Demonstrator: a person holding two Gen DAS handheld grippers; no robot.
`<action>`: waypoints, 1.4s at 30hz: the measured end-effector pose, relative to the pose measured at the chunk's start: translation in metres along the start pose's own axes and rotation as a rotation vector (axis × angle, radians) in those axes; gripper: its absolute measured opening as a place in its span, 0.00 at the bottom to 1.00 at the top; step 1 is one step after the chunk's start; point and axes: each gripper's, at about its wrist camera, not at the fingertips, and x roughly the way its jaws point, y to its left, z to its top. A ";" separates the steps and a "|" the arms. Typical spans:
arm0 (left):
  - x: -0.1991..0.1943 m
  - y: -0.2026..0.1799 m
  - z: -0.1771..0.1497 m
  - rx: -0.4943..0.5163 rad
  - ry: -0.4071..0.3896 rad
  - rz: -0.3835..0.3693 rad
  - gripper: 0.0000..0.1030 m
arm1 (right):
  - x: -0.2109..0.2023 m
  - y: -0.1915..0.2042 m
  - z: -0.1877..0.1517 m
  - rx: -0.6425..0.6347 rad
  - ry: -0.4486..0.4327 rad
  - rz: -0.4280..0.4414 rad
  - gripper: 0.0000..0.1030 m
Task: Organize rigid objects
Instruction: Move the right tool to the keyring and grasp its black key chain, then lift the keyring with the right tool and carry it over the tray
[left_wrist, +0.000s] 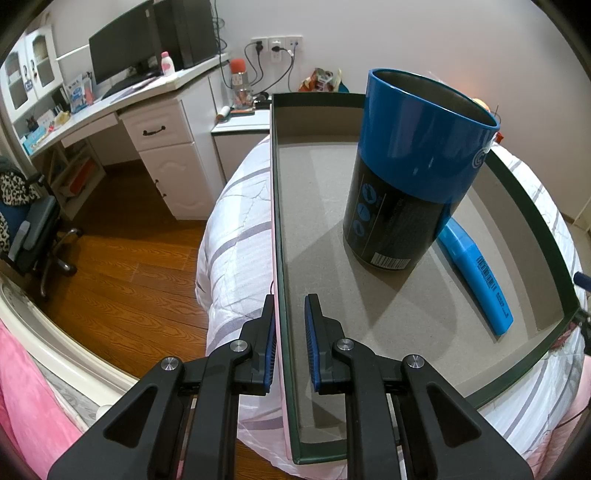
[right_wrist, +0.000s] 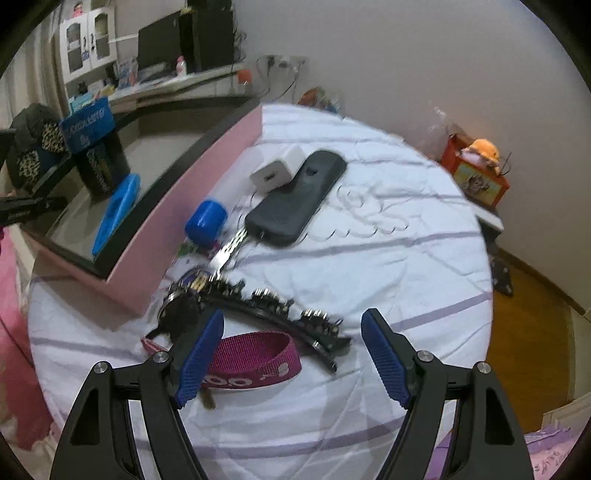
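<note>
Box wall (left_wrist: 284, 332): pinched between the left gripper (left_wrist: 290, 343) fingers.
Right gripper (right_wrist: 291, 354): fingers spread wide, hair clip (right_wrist: 273, 306) and magenta strap (right_wrist: 255, 360) lying between them.
Blue can (left_wrist: 417, 170): upright, ahead.

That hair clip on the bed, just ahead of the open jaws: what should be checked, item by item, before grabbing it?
1. Right gripper jaws wide open: ok.
2. Hair clip lies between the jaws' line: ok, though slightly ahead.
3. Clip free of neighbours: not ok, the purple strap and keys touch or overlap it.
4. Box has bare floor left: ok.
5. Left gripper steadies the box wall: ok, straddling it; firmness cannot tell.
</note>
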 end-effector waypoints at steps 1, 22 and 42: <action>0.000 0.000 0.000 -0.001 0.001 -0.001 0.13 | 0.001 0.001 0.000 -0.010 0.013 0.005 0.76; 0.000 -0.002 0.001 0.009 0.000 0.002 0.13 | 0.017 -0.027 0.006 0.160 0.016 0.046 0.36; -0.001 -0.003 0.002 0.008 0.001 0.001 0.13 | 0.011 -0.022 0.000 0.106 -0.012 0.062 0.29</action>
